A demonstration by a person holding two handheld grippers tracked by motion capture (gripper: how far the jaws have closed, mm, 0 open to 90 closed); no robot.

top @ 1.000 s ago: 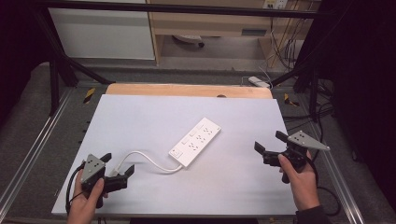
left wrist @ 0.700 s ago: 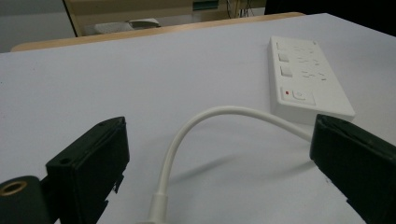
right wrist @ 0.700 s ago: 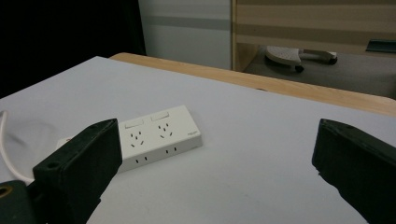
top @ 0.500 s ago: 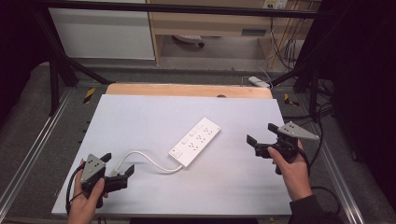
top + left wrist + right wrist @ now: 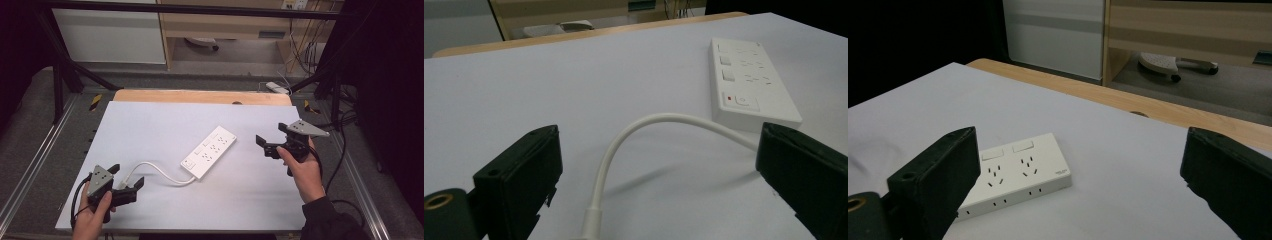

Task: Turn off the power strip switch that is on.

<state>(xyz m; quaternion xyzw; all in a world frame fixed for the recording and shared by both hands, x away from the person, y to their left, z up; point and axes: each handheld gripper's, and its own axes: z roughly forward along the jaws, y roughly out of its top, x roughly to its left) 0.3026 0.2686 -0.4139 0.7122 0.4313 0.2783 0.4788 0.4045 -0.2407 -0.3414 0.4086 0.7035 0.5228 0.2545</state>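
High view: a white power strip (image 5: 209,152) lies flat and slantwise near the middle of the pale tabletop (image 5: 150,125), with its white cord (image 5: 155,170) curling off the near end toward the left gripper (image 5: 131,176); that gripper sits low at the near left of the tabletop, its jaws wide apart and holding nothing, with the tail of the cord running in between them; in the left gripper view the cord (image 5: 634,145) arcs up from a thicker collar at the bottom edge to the strip's switch end (image 5: 749,82), and neither jaw touches it as far as I can tell; the right gripper (image 5: 272,140) hangs at the right of the tabletop, near the strip's far end but apart from it, jaws likewise spread wide and empty; the right gripper view has the strip (image 5: 1015,172) lying ahead and to the left of the opening; nothing is plugged into the sockets that show. By my reading the work has barely begun: both grippers are lined up, one on the cord, one on the strip, but no grasp is made; closing on them and whatever handling follows is all left to do.
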